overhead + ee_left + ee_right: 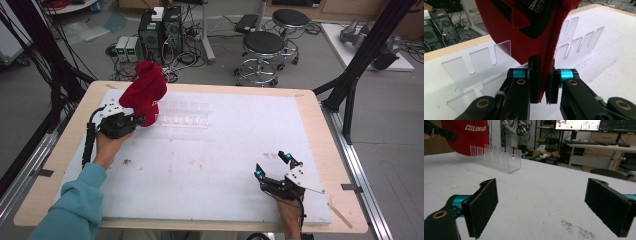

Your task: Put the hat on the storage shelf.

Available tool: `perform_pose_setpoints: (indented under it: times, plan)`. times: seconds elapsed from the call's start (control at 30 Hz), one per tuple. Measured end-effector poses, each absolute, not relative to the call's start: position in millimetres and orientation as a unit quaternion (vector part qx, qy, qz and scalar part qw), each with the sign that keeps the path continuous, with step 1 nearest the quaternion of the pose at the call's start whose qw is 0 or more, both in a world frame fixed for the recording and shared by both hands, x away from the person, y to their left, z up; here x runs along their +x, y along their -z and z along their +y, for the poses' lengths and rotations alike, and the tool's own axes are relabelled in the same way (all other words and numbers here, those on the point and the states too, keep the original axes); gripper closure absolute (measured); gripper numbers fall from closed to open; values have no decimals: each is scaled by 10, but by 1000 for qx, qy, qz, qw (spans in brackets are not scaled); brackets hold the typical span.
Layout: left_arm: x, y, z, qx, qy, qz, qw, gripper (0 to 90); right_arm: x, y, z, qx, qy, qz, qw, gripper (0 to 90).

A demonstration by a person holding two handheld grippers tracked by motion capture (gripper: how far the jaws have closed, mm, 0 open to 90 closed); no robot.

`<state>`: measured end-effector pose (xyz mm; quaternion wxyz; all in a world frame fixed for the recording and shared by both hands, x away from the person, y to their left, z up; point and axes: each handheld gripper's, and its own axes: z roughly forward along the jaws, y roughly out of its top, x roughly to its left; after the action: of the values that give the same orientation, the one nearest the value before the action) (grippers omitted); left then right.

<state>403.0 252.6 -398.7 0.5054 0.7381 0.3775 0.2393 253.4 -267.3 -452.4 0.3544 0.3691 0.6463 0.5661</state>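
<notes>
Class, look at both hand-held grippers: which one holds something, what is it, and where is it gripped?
The left hand-held gripper is shut on the red cap, pinching its lower edge. The right hand-held gripper is open and holds nothing.

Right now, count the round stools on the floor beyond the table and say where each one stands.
2. One stool stands just past the table's far edge; the other stool is behind it, farther back and to the right. Others may be outside the frame.
</notes>
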Motion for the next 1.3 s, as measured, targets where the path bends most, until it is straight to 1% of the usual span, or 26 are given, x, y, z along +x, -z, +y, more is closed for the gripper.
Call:
perform_pose_setpoints:
  times: [0.07,0.1,0.13,0.23,0.27,0.3,0.37,0.47,0.63,0.73,0.83,0.97,1.13,1.3]
  plan:
    - [4028,3986,2532,736,-240,381,505,828,2537,4525,-2676,368,-567,645,356,105]
    - [4026,3985,2533,735,-239,383,505,786,2533,4526,-2674,367,-567,646,355,105]
    - [4025,3982,2539,734,-239,385,506,709,2535,4525,-2673,366,-567,646,356,105]
    - [4007,3979,2578,723,-244,383,520,368,2535,4526,-2678,366,-568,645,357,105]
    - [3996,3980,2598,719,-243,389,522,285,2535,4526,-2678,367,-570,643,357,105]
    - [3986,3976,2622,717,-241,398,519,229,2538,4526,-2684,364,-570,643,359,105]
    - [3977,3969,2676,716,-229,407,518,83,2532,4527,-2688,366,-571,642,357,105]
    - [3895,3935,2769,704,-248,404,529,80,2528,4527,-2687,368,-572,641,356,105]
    - [3682,3951,2941,703,-249,396,536,80,2524,4529,-2681,367,-571,641,359,105]
    - [3511,4001,3057,703,-252,386,541,82,2524,4529,-2686,370,-572,639,358,105]
    - [3302,4087,3193,696,-270,372,551,82,2523,4529,-2683,368,-571,640,359,105]
    - [3137,4221,3326,692,-274,377,552,82,2525,4529,-2684,369,-571,639,359,105]
    - [3005,4335,3406,681,-275,377,565,82,2524,4528,-2675,367,-568,642,361,105]
    - [2925,4456,3402,672,-274,370,580,82,2523,4528,-2674,369,-568,641,361,105]
